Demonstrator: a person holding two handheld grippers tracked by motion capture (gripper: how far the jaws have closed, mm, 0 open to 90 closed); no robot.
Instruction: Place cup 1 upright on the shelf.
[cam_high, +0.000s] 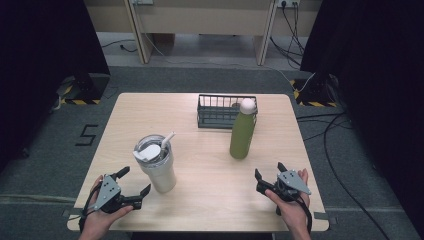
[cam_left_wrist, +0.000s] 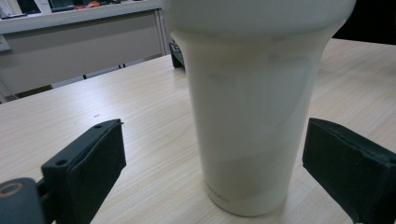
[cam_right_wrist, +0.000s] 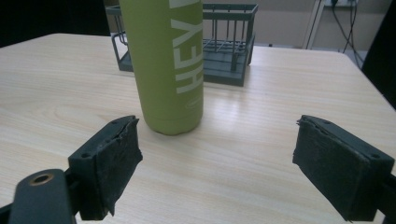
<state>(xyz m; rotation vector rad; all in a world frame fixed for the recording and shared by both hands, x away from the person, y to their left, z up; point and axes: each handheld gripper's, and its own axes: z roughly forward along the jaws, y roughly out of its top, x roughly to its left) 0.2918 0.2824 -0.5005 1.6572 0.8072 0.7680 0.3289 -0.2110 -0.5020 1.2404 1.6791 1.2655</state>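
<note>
Flanking a cream tumbler (cam_high: 157, 165) with the jaws of our left gripper (cam_high: 134, 185) spread wide, we have it standing upright at the near left of the table (cam_high: 200, 210), its tapered lower body between the two pads in the left gripper view but, as far as we can tell, touched by neither. We judge the tumbler stiff and smooth-walled, likely slippery, and top-heavy with its wide upper section, lid and straw (cam_high: 167, 139); whether it holds liquid we cannot tell, so it may weigh more than it looks. The narrow lower body (cam_left_wrist: 247, 140) seems the best place to take hold, squarely and level, to keep it from tipping. Our right gripper (cam_high: 268, 174) waits at the near right, jaws likewise spread and holding nothing, pointed toward a green bottle (cam_high: 243, 131) that stands upright near the middle right, well apart from the tumbler. Just behind the bottle sits a dark wire basket (cam_high: 210, 116) toward the far edge. Nothing stands between the left jaws and the tumbler; the bottle and basket lie clear of that grasp.
</note>
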